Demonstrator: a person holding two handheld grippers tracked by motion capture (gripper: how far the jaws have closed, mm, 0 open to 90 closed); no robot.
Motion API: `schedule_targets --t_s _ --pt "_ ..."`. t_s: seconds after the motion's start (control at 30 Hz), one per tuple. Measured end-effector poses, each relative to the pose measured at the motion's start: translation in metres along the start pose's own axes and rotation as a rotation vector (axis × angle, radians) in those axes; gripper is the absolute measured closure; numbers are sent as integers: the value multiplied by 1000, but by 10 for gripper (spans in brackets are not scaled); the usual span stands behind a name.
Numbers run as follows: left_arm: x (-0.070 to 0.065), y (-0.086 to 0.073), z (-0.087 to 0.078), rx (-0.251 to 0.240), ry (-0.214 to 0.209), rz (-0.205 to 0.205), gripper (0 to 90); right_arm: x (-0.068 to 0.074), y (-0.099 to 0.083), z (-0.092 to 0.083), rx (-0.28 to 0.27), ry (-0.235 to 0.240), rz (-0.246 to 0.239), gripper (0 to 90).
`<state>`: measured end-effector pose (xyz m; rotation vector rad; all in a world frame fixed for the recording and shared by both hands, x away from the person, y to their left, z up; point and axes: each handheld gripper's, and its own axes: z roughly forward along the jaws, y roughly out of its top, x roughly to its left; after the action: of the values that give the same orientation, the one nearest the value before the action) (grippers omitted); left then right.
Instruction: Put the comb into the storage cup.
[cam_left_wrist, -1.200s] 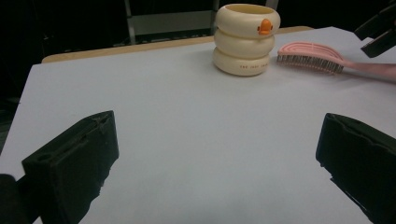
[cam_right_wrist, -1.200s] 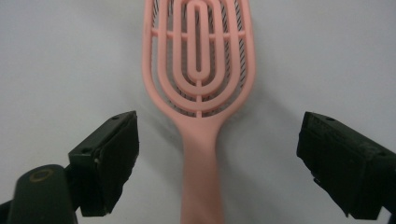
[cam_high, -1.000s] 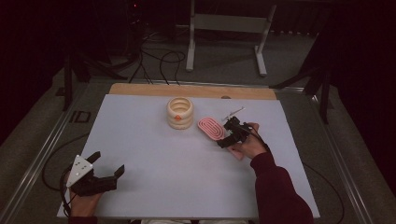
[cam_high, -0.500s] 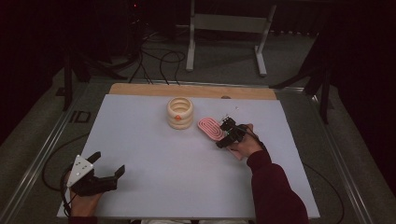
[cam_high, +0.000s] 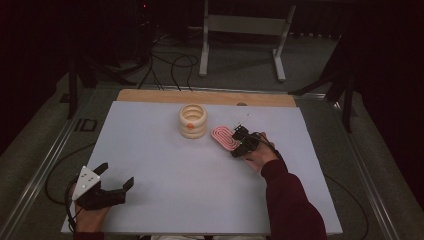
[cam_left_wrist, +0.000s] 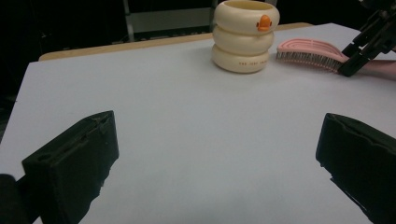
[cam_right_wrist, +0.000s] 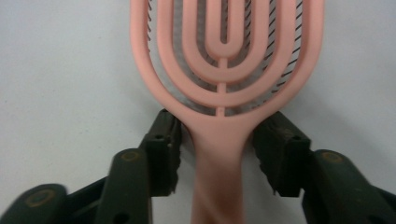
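A dim recording lab: a white surface (cam_high: 165, 165) on a frame, loose floor cables (cam_high: 170, 65), a metal stand (cam_high: 245, 30).

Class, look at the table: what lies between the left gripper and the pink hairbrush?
Bare white table, as the left gripper view shows. The cream ringed cup stands beside the pink hairbrush, off that stretch. The left gripper is open.

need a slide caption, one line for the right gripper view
Right gripper closing its jaws around the neck of a pink hairbrush lying bristles-down on the white table, small gaps left on both sides.
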<state>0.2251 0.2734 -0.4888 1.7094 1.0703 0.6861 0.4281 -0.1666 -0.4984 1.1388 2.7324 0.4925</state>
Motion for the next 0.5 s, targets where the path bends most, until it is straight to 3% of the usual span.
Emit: schedule_targets --t_s 0.13,0.17,0.23,0.5 --pt "-1 0 0 1 -1 3 0 1 0 0 1 4 -8 581" --pt "-1 0 0 1 -1 3 0 2 1 0 2 6 -12 634" --pt "-1 0 0 1 -1 2 0 3 1 0 2 7 -15 657" --pt "0 0 0 -2 0 -1 0 4 0 -1 2 6 -16 699"
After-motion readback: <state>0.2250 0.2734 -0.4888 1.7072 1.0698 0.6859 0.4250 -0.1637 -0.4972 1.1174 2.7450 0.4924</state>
